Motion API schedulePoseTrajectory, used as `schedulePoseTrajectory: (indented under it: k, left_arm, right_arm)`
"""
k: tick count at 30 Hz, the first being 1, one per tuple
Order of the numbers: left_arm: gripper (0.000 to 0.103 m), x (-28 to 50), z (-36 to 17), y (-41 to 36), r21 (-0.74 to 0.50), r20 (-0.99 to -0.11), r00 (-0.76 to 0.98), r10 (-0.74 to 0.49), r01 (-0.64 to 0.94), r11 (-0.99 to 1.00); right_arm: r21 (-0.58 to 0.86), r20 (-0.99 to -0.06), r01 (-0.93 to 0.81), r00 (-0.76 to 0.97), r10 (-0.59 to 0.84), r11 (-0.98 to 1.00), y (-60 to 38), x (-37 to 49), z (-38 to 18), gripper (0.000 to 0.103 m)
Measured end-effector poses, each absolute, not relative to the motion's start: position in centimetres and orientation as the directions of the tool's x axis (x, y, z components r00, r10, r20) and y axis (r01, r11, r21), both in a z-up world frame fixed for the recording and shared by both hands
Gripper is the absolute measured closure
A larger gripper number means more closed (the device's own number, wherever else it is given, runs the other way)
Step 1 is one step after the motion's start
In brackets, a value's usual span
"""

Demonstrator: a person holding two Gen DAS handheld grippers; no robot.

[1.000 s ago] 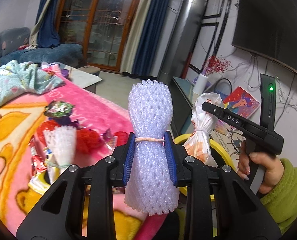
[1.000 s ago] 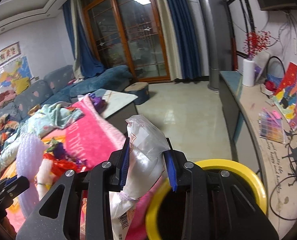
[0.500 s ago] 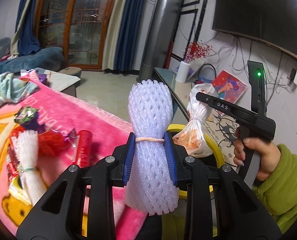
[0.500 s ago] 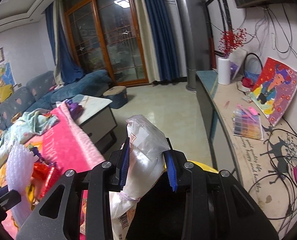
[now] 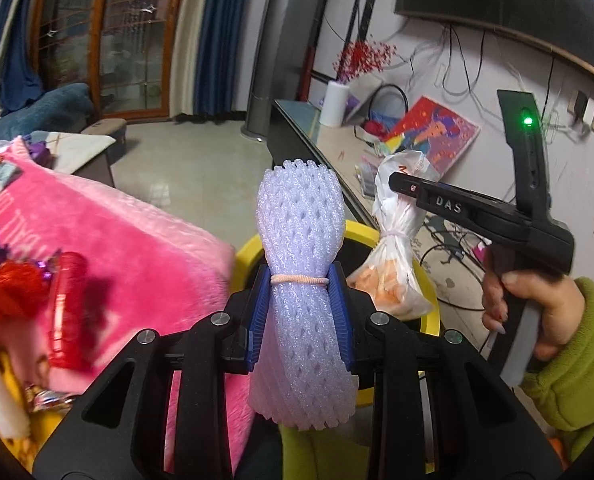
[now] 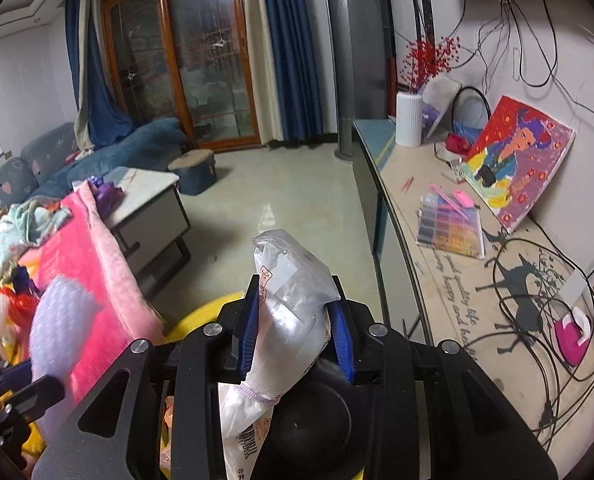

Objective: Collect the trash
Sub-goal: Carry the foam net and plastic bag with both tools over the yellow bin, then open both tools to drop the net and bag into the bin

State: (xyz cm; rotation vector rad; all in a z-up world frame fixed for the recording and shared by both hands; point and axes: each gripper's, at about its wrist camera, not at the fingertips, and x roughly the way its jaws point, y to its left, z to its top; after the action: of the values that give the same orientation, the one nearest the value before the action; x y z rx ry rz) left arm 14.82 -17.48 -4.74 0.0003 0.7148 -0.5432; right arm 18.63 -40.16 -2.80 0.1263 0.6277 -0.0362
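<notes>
My left gripper is shut on a roll of pale purple foam netting tied with a rubber band, held upright over the yellow-rimmed trash bin. My right gripper is shut on a tied clear plastic bag with printed labels; its lower end hangs over the bin's dark inside. In the left wrist view the same bag dangles above the bin from the right gripper, which a hand in a green sleeve holds. The foam roll shows blurred at the left of the right wrist view.
A pink blanket beside the bin carries red wrappers and other loose trash. A low cabinet with a painting, cables and a white vase runs along the right wall. A coffee table and sofa stand beyond.
Both grippers moved from over the blanket toward and down over the yellow bin, each still gripping its item. The blanket and its wrappers slid left in both views.
</notes>
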Motion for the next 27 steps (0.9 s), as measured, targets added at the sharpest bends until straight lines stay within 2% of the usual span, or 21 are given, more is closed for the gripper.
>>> schedulePoseTrajectory:
  k: [10, 13, 14, 16, 18, 27]
  left_arm:
    - [0.079, 17.8, -8.1, -20.8, -0.194, -0.690, 0.561, -0.456, 0.464, 0.864]
    - [0.068, 18.1, -8.4, -21.0, -0.198, -0.697, 0.554, -0.455, 0.461, 0.865]
    - [0.059, 18.1, -8.5, -20.9, -0.199, -0.699, 0.553, -0.454, 0.460, 0.866]
    - [0.055, 18.0, -8.4, -20.7, -0.210, -0.696, 0.546, -0.466, 0.466, 0.859]
    - [0.042, 18.1, -8.3, -20.5, -0.204, -0.692, 0.556, -0.461, 0.462, 0.863]
    - [0.020, 17.3, -5.8, -17.5, -0.218, -0.641, 0.632, -0.436, 0.394, 0.893]
  right_arm:
    - [0.159, -0.636, 0.108, 0.772, 0.017, 0.981, -42.5, 18.8, -4.8, 0.064]
    - [0.166, -0.635, 0.113, 0.772, 0.018, 0.980, -42.6, 18.7, -4.7, 0.060]
    - [0.174, -0.633, 0.112, 0.774, 0.024, 0.978, -42.7, 18.7, -4.7, 0.059]
    - [0.182, -0.631, 0.107, 0.775, 0.033, 0.977, -42.7, 18.7, -4.7, 0.057]
    - [0.183, -0.628, 0.105, 0.778, 0.034, 0.978, -42.5, 18.7, -4.5, 0.056]
    - [0.147, -0.589, 0.071, 0.808, 0.030, 0.987, -40.5, 17.8, -2.1, 0.042]
